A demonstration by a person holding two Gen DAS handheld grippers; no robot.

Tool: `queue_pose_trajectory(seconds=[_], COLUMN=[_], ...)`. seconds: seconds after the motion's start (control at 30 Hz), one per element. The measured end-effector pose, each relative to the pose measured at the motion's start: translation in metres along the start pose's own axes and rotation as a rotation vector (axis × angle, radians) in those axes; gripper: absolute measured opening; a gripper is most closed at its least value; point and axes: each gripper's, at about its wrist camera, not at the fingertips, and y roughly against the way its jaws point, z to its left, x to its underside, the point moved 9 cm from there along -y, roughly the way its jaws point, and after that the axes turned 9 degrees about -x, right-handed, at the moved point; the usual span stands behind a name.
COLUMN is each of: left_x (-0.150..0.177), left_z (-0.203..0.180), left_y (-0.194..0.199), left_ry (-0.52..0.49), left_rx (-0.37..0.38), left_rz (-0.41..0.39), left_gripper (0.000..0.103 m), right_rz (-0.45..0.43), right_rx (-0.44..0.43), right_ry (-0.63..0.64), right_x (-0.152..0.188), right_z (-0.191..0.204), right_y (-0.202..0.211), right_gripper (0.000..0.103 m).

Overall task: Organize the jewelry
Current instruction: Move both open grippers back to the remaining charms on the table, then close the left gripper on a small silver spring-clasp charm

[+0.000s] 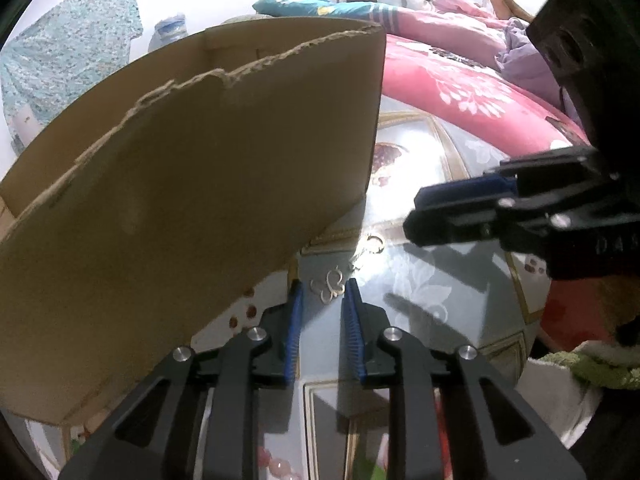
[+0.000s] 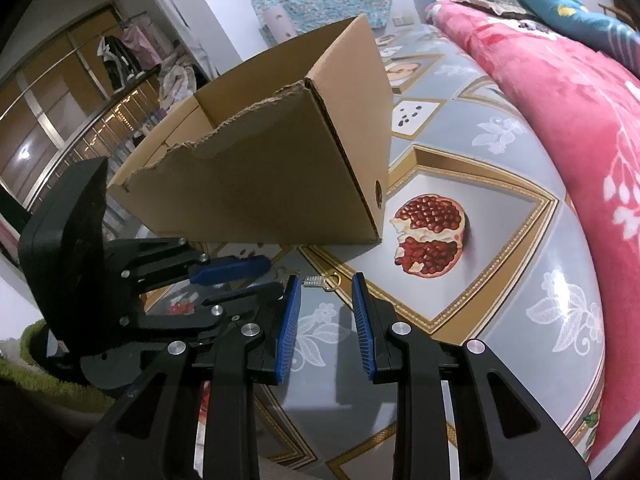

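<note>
Since the jewelry is so small and flat, I'd say the trick here is getting low before closing. The left gripper (image 1: 322,292) has its blue pads parted with nothing pinched, and a gold filigree piece (image 1: 330,286) lies on the glossy patterned bedspread (image 1: 420,288) right between and just past its fingertips. The right gripper (image 2: 325,284) is also released and empty, with a little silvery clasp with a gold ring (image 2: 322,281) sitting just ahead of its tips. The cardboard box (image 2: 280,176) with the torn rim stands just beyond both sets of fingers, presumably the drop spot. My take: tip the fingers down until one pad nearly scrapes the fabric, straddle the piece, then squeeze slowly. That slick cloth will probably let the thing skate away if you nudge it sideways first, so come in straight.
</note>
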Motion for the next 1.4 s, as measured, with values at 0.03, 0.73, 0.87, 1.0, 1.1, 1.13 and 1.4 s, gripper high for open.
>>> queue_pose_trajectory(seconds=[0.03, 0.73, 0.87, 1.0, 1.1, 1.13, 1.4], left_x=[-0.001, -0.003, 0.003, 0.010, 0.004, 0.001, -0.012], left_z=[0.000, 0.002, 0.003, 0.013, 0.014, 0.011, -0.019], left_y=[-0.001, -0.002, 0.001, 0.005, 0.016, 0.020, 0.000], left_ry=[-0.001, 0.003, 0.005, 0.022, 0.037, 0.044, -0.055], left_rx=[0.004, 0.004, -0.022, -0.072, -0.066, -0.045, 0.015], left_rz=[-0.004, -0.006, 0.005, 0.024, -0.027, -0.045, -0.051], left_gripper=[0.021, 0.006, 0.006, 0.006, 0.006, 0.006, 0.011], right_rz=[0.000, -0.004, 0.005, 0.009, 0.005, 0.003, -0.010], right_rx=[0.000, 0.001, 0.023, 0.027, 0.028, 0.031, 0.053], right_ry=[-0.002, -0.003, 0.026, 0.031, 0.028, 0.024, 0.021], right_x=[0.000, 0.001, 0.003, 0.003, 0.002, 0.002, 0.000], right_z=[0.000, -0.002, 0.000, 0.002, 0.002, 0.001, -0.002], right_y=[0.000, 0.002, 0.001, -0.002, -0.002, -0.002, 0.004], right_gripper=[0.026, 0.026, 0.026, 0.026, 0.026, 0.026, 0.026])
